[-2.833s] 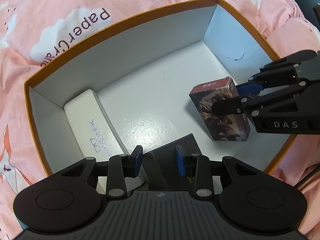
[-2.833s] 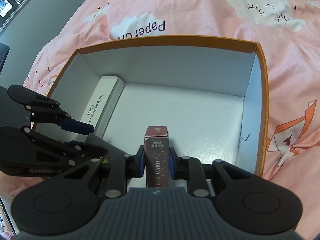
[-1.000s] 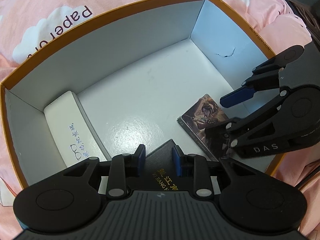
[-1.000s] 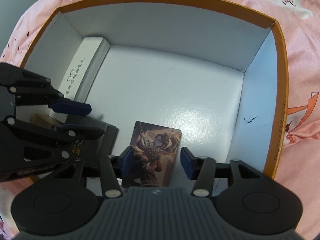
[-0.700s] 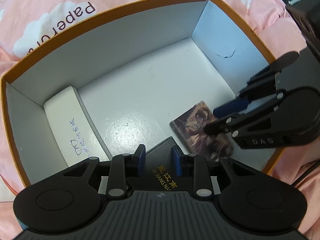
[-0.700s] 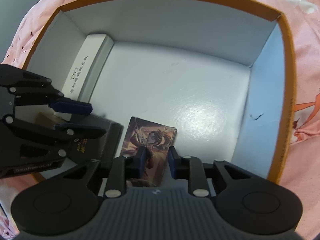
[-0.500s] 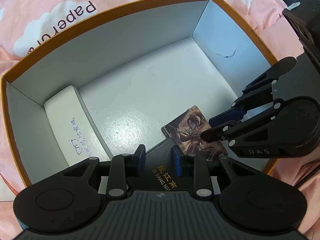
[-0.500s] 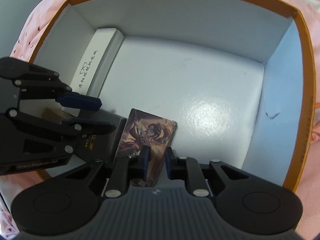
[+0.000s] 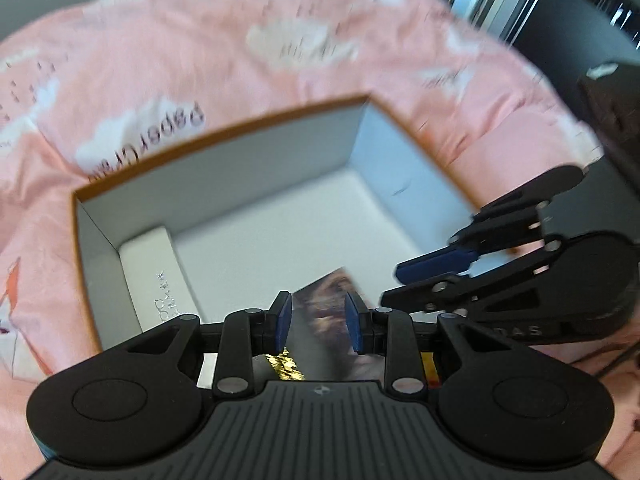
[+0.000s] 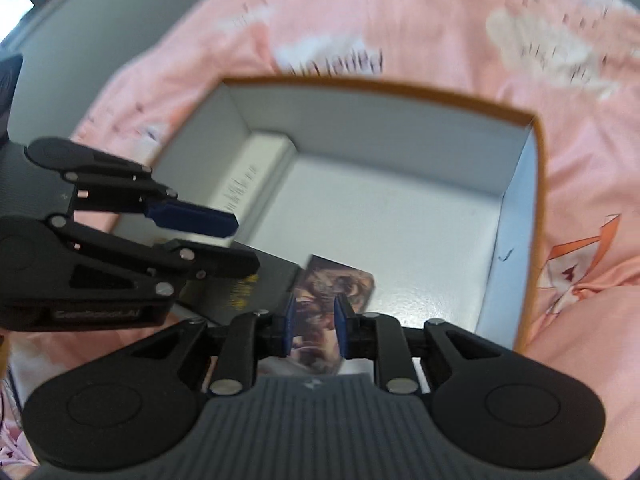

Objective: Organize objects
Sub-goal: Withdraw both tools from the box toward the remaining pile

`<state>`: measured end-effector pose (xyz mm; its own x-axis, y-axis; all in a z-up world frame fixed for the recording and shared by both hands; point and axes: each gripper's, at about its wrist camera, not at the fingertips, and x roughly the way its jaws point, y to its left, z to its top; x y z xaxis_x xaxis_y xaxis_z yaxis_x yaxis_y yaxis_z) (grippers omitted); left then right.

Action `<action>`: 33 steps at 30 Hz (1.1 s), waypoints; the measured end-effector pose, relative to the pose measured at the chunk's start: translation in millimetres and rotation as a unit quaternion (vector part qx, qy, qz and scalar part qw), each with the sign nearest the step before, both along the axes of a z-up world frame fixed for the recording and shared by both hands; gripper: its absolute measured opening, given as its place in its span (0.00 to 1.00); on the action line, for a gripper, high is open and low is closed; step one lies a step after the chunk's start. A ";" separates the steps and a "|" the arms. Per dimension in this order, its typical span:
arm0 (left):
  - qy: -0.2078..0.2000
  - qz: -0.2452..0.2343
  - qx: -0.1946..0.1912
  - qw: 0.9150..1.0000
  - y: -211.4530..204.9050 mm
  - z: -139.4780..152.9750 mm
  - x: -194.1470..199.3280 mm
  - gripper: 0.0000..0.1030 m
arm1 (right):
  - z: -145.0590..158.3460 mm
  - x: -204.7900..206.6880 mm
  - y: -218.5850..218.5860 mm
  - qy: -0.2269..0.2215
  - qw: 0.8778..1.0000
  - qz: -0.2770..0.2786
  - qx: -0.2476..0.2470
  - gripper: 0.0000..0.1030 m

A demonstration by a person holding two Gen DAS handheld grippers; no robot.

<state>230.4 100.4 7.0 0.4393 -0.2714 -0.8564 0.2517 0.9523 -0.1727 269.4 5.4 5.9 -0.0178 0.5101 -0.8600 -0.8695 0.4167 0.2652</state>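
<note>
An orange-rimmed box (image 9: 224, 128) with a white inside sits on the pink bedding; it also shows in the right wrist view (image 10: 360, 84). Inside lie a white glasses case (image 9: 156, 268), a black box with gold lettering (image 10: 240, 288) and a card pack with a figure printed on it (image 10: 340, 284). My left gripper (image 9: 318, 322) hovers above the black box (image 9: 296, 352) and the card pack (image 9: 328, 300), jaws partly apart and empty. My right gripper (image 10: 312, 328) hovers above the card pack with a narrow gap between its jaws, holding nothing.
Pink bedding (image 9: 280, 32) with cloud prints surrounds the box. Dark furniture (image 9: 600, 92) stands at the right. The box's far half has bare white floor (image 10: 400, 208).
Both grippers have pulled back and up from the box, so it looks smaller. The card pack now lies flat beside the black box, released by the right gripper. Both views are motion-blurred.
</note>
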 end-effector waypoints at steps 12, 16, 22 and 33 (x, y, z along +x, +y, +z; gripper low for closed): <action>-0.024 0.024 -0.094 0.995 -28.1 10.7 -124.0 0.32 | 24.7 -81.7 -104.0 -0.018 0.996 -0.058 0.064 0.23; 0.004 0.014 -0.133 0.991 -34.5 -7.4 -155.2 0.32 | 7.5 -93.2 -141.0 0.005 0.997 -0.071 0.038 0.31; 0.043 -0.013 -0.111 0.993 -57.2 -26.6 -185.1 0.37 | -8.0 -117.4 -176.8 0.002 0.997 -0.079 0.010 0.34; 0.042 -0.019 -0.075 0.996 -88.1 -51.4 -179.7 0.38 | -15.4 -149.2 -195.7 -0.014 1.000 -0.008 -0.004 0.42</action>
<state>50.8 12.3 -44.4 0.3545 -0.4132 -0.8388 0.2647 0.9047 -0.3338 120.2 -190.3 -9.5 0.0155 0.5033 -0.8640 -0.8696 0.4332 0.2368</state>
